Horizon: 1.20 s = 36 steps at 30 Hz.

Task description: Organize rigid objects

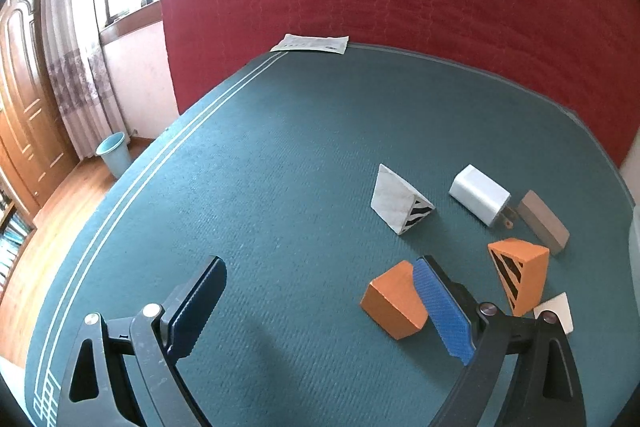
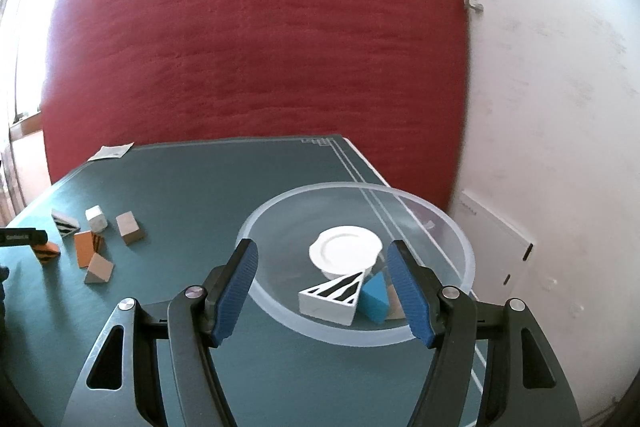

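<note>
Hovering over the green table mat (image 1: 280, 147), the left gripper (image 1: 320, 311) has its jaws spread wide and holds nothing. Its right pad sits against or just in front of a plain orange block (image 1: 394, 303); contact cannot be told. Risk: closing from here would likely catch one corner only and flip the block, or knock the striped orange wedge (image 1: 520, 275) just beside it. Farther toward the mat's right edge lie a striped white wedge (image 1: 400, 201), a white charger plug (image 1: 480, 199) and a tan block (image 1: 542, 221). The right gripper (image 2: 322, 291), about half open and empty, points at the clear bowl (image 2: 460, 239) near the mat's far right corner, already holding a striped white wedge (image 2: 332, 297), a blue block (image 2: 374, 297) and a white lid (image 2: 344, 249).
</note>
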Available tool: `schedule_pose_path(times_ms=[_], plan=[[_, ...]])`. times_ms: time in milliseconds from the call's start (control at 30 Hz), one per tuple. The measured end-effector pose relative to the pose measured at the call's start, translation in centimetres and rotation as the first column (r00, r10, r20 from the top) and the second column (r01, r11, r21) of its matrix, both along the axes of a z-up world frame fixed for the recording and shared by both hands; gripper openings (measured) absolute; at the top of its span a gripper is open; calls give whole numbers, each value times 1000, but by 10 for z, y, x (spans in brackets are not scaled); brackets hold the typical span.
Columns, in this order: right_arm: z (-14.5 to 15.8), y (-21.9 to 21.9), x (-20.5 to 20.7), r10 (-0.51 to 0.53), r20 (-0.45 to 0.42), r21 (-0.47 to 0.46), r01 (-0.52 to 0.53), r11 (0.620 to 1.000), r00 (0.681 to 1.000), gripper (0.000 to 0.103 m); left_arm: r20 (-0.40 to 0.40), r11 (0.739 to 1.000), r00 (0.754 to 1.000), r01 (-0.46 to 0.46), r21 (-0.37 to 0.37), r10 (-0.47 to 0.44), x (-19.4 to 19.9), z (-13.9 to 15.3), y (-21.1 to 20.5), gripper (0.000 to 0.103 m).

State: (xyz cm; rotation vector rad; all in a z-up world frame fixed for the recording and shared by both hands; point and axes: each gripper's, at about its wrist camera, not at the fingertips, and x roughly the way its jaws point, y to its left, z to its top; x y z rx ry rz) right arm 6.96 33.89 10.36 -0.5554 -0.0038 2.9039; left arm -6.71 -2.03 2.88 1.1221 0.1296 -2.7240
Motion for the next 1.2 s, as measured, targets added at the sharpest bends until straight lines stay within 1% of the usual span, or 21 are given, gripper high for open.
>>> schedule_pose_path(times_ms=[267, 500, 733, 967, 1200], plan=[[-2, -5, 1, 20, 8, -3, -20, 1000, 1000, 68, -7, 999, 999, 44, -12, -44, 1, 0, -3, 97], [-2, -5, 1, 27, 13, -10, -27, 1000, 1000, 68, -1, 996, 997, 80, -42, -80, 1, -1, 4, 97], [-2, -6, 2, 32, 14, -15, -32, 999, 999, 68, 23, 997, 997, 71, -10, -71, 0, -4, -5, 98], [-2, -6, 3, 39, 14, -23, -38, 999, 999, 68, 31, 997, 997, 76, -1, -76, 10, -5, -10, 100], [-2, -7, 3, 41, 16, -24, -40, 999, 999, 69, 37, 996, 996, 84, -8, -83, 23, -5, -19, 100]])
